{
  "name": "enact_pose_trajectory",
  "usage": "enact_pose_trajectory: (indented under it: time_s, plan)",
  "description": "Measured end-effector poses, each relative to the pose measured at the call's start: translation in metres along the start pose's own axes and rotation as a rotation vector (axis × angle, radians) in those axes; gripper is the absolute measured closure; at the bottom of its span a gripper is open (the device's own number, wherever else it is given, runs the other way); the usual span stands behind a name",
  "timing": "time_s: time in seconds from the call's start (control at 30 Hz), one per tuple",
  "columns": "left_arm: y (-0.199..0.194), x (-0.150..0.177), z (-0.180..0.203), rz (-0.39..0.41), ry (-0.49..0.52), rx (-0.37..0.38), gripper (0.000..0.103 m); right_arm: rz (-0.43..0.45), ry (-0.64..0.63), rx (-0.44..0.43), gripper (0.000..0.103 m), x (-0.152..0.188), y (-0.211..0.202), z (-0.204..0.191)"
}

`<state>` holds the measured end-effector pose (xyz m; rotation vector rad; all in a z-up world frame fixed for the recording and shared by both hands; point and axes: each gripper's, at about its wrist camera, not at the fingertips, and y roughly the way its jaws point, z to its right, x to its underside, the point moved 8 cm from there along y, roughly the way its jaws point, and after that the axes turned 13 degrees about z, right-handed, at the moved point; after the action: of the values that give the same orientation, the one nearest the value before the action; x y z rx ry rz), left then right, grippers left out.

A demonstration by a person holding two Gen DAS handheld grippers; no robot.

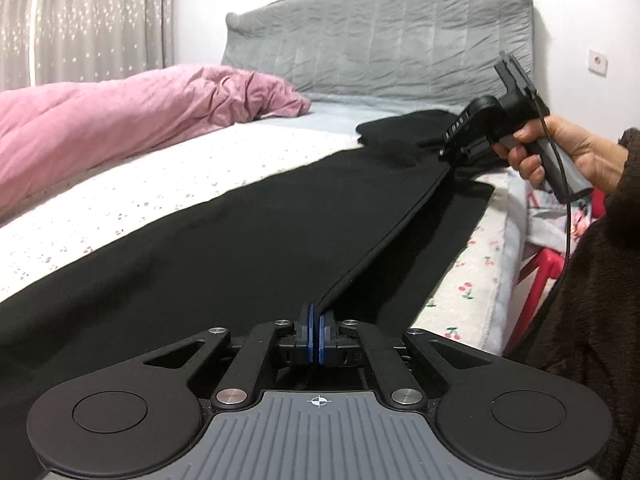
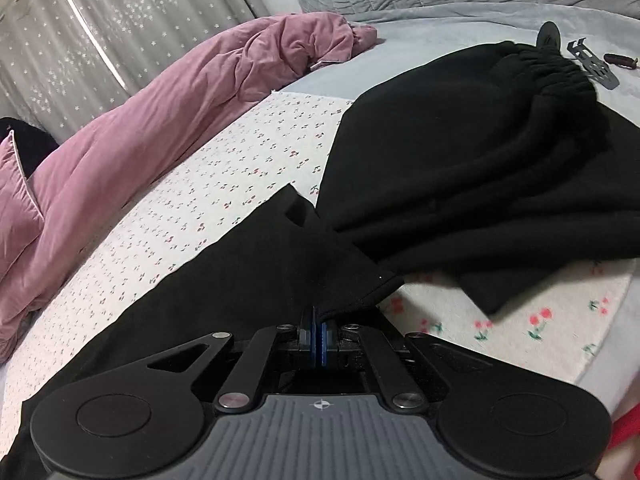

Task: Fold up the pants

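**Both grippers pinching one edge of the pants**

The black pants (image 1: 240,240) lie lengthwise on the bed (image 1: 160,168), their long axis running from the left hand-held gripper (image 1: 316,330) toward the elastic waistband (image 2: 548,72) near the headboard. The left hand-held gripper is closed on the near edge of a leg. The right hand-held gripper (image 2: 316,330) — nearer the waistband — is likewise closed on the fabric's edge, lifting it clear of the sheet.

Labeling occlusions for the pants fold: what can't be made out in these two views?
- Left wrist: right gripper fingers, hidden against the black pants.
- Left wrist: pants' near end, cut off behind the left gripper.
- Right wrist: small metal items by the waistband, too small to identify.
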<state>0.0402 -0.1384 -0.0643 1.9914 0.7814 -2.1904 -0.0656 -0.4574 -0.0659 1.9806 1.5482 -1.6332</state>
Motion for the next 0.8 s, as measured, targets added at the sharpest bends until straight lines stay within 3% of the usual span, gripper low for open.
enact_pose_trajectory:
  time_s: [0.17, 0.57, 0.63, 0.67, 0.8]
  plan:
    - [-0.006, 0.011, 0.005, -0.039, 0.018, 0.025, 0.103, -0.037, -0.074, 0.03, 0.103, 0.013, -0.011, -0.001]
    - [-0.016, 0.016, 0.007, -0.059, 0.025, 0.047, 0.103, -0.07, -0.017, 0.044, 0.103, 0.026, -0.035, 0.012]
    - [-0.016, 0.017, 0.007, -0.062, 0.024, 0.045, 0.103, -0.04, 0.017, 0.027, 0.092, 0.022, -0.037, 0.015]
    - [-0.015, 0.017, 0.007, -0.063, 0.028, 0.043, 0.103, -0.027, 0.046, 0.006, 0.082, 0.02, -0.037, 0.016]
    - [-0.013, 0.018, 0.009, -0.064, 0.029, 0.035, 0.103, -0.021, 0.161, -0.029, 0.08, 0.016, -0.031, 0.029]
